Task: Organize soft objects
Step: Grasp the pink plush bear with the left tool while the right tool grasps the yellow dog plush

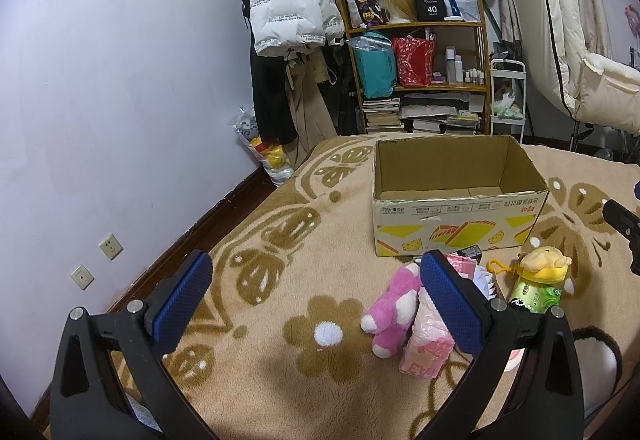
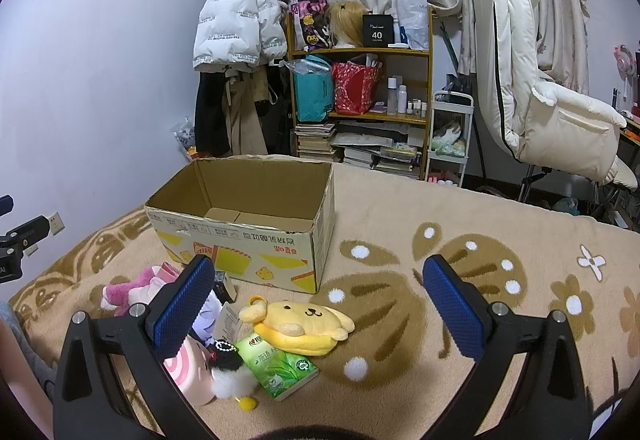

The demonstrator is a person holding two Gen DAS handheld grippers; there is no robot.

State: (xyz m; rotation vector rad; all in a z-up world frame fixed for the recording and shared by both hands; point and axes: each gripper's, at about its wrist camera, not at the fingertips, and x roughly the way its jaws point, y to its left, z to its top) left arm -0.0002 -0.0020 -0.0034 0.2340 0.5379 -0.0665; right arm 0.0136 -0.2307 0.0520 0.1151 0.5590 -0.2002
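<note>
Our left gripper (image 1: 316,304) and right gripper (image 2: 320,306) both have fingers wide apart, holding nothing. Just past them on the bed blanket (image 2: 400,207) lie the toys. Only our right view shows the yellow dog plush (image 2: 306,322) whole; the left shows the pink plush (image 1: 390,314) clearly. Behind sits the empty cardboard box (image 2: 248,240).

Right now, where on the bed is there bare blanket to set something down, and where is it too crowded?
Free: the blanket right of the cardboard box, and the stretch left of the pink plush toward the wall. The box looks empty too. Crowded: the strip in front of the box, where pink plush, yellow dog plush, green tissue pack and pink packets cluster.
</note>
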